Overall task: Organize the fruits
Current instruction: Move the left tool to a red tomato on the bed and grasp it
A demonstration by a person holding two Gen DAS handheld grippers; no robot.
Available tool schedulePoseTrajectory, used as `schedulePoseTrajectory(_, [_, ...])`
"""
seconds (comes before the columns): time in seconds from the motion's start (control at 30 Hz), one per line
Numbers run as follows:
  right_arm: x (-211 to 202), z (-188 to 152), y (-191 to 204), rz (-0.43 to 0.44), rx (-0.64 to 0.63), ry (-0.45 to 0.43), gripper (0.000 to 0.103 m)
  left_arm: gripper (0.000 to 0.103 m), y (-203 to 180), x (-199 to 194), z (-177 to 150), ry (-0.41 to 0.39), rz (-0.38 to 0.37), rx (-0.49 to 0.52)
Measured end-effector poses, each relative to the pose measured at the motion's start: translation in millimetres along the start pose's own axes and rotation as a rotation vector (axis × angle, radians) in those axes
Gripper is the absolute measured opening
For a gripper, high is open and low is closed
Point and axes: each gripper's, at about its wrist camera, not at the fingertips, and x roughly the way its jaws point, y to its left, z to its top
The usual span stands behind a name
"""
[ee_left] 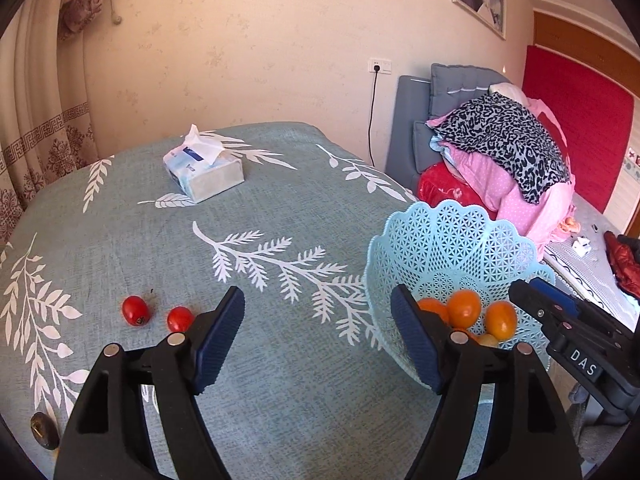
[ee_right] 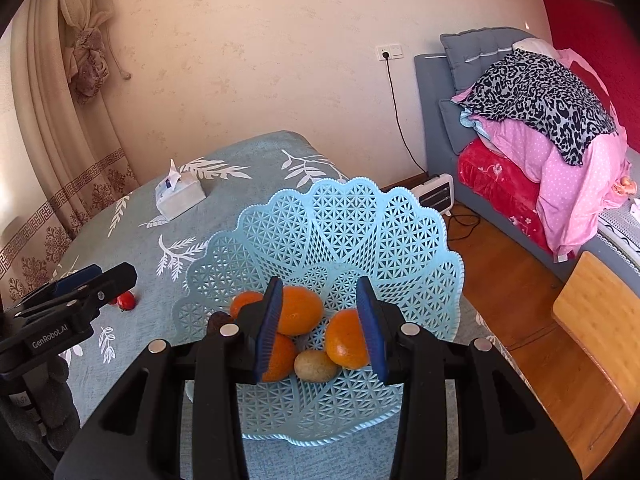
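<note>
The left gripper (ee_left: pixel 318 344) stands released with nothing between its jaws, beside the blue basket (ee_right: pixel 360 220) that already holds several orange fruits (ee_right: pixel 300 310) and one small brownish fruit (ee_right: pixel 316 366). The right gripper (ee_right: pixel 320 330) hangs over the basket with a narrow gap between its jaws, apparently grasping nothing, though the fruits behind make this hard to judge. Two red tomatoes (ee_left: pixel 135 310) remain on the table (ee_left: pixel 280 380), and a careless approach could roll them away.
</note>
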Motion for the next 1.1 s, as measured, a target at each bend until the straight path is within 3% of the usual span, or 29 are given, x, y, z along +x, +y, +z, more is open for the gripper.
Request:
schedulePoseTrajectory(0.13, [-4.9,-0.5,10.5,0.025,-0.017,-0.02,0.049,0.088,19.6,0.8,-0.4,0.011,0.051,-0.037])
schedulePoseTrajectory(0.4, [-11.8,-6.1,42.4,0.092,-0.104,-0.037,0.049,0.088,69.0,7.3,-8.8,0.047,0.154,-0.11])
schedulePoseTrajectory(0.77, [-4.9,-19.6,81.0,0.161,-0.201,0.013,0.049,0.088,131.5,29.7,-23.8,0.115,0.296,-0.188])
schedulePoseTrajectory(0.93, [0.2,-25.4,91.5,0.176,-0.229,0.039,0.049,0.077,153.6,50.1,-28.8,0.196,0.293,-0.243])
schedulePoseTrajectory(1.1, [5.0,-30.0,97.7,0.185,-0.243,0.058,0.049,0.069,168.3,63.1,-28.7,0.223,0.298,-0.277])
